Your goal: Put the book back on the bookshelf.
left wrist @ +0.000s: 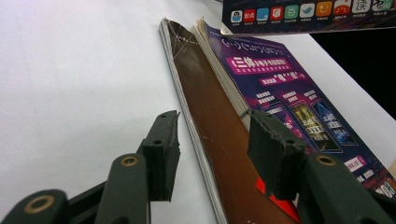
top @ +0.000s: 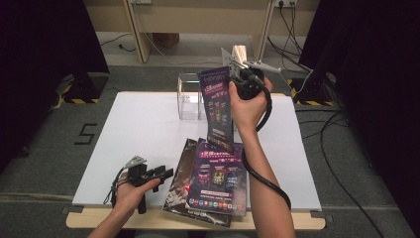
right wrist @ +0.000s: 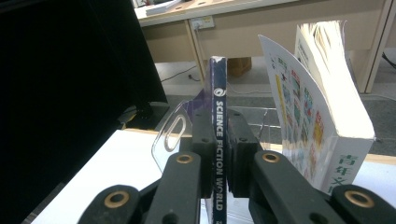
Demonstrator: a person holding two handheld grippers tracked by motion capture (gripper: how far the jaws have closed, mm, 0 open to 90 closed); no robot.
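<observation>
High view: right tool (top: 236,82) clamping magazine (top: 218,106) by spine, carrying upright toward clear rack (top: 189,96) at tabletop's (top: 143,124) far edge; left tool (top: 166,173) resting apart beside near-edge stack (top: 210,181).

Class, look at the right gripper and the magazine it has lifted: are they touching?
Touching. In the right gripper view, the right gripper has both jaws pressed flat against the spine of the magazine, with no gap on either side.

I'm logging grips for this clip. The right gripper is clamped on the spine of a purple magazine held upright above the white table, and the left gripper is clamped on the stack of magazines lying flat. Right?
Not quite. The left gripper is open: in the left gripper view its jaws stand apart beside the flat stack of magazines, gripping nothing. The rest holds: the right gripper is clamped on the spine of the upright purple magazine above the white table.
</observation>
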